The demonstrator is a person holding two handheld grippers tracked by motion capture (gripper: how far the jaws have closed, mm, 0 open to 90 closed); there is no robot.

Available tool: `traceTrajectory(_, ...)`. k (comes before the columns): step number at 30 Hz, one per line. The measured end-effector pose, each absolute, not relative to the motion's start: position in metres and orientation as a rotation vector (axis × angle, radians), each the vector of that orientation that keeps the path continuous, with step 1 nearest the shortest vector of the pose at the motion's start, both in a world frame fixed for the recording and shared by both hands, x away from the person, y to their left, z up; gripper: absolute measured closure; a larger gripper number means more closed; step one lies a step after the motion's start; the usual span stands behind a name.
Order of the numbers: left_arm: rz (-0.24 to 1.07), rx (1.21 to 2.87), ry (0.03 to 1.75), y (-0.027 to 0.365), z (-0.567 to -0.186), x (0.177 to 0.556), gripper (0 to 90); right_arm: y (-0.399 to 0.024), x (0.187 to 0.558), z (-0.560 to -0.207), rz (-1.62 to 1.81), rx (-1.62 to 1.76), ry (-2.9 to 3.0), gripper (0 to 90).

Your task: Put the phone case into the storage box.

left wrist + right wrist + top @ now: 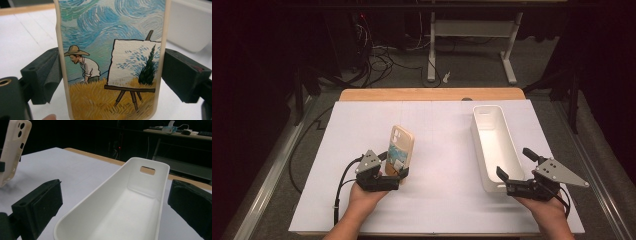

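Observation:
A cream phone case (401,147) stands upright at the table's front left, and my left gripper (394,172) is shut on its lower part. Its printed back, a painter in a straw hat beside an easel, faces the left gripper view, where the phone case (112,60) has one jaw pressed on each long edge. A long white tray (477,135) lies empty at the right. My right gripper (514,163) is open, one jaw on each side of the tray's near end. From the right gripper view the tray (150,161) runs away between the jaws, with the phone case (12,152) at far left.
A white sheet (442,200) covers the table, and a wooden strip (432,94) runs along the far edge. Beyond it stand a desk frame (472,30) and loose cables (382,60) on the floor. A rail (267,185) runs along the table's left side.

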State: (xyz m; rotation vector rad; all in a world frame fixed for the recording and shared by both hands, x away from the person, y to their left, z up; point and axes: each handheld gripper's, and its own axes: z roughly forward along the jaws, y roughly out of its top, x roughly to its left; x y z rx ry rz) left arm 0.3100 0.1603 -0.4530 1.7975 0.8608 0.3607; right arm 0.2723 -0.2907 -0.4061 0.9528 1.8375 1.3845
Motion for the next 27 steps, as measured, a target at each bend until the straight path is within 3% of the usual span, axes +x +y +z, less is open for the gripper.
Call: traceTrajectory(27, 0.299, 1.750, 0.813, 0.164, -0.454, 0.308, 10.5, -0.281, 0.279, -0.393, 1.428, 0.938, 1.860, 0.0)
